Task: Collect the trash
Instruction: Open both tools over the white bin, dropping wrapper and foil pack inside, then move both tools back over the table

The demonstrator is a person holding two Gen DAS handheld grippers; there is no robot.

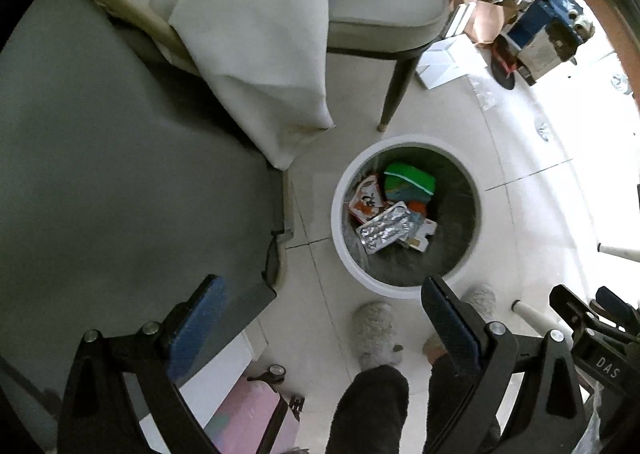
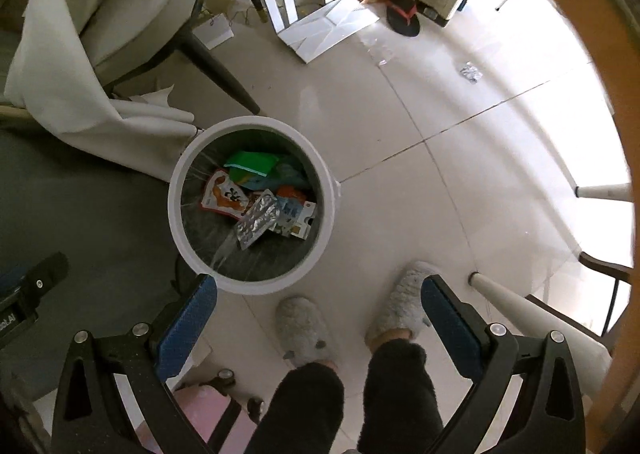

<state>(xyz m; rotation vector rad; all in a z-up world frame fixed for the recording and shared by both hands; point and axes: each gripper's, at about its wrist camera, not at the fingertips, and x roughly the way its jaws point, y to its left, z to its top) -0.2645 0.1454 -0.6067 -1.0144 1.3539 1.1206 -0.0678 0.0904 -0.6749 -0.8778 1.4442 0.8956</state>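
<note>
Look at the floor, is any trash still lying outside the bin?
Yes. A crumpled bit of foil lies on the floor tiles, far from the bin, which already holds wrappers. A clear plastic scrap lies nearby, past the flattened white box. Both grippers' jaws are open, holding nothing.

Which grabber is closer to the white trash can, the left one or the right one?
Hard to call. The trash can reaches the left fingertip of the right gripper, and equally the right fingertip of the left gripper. Both hover open above it, empty.
</note>
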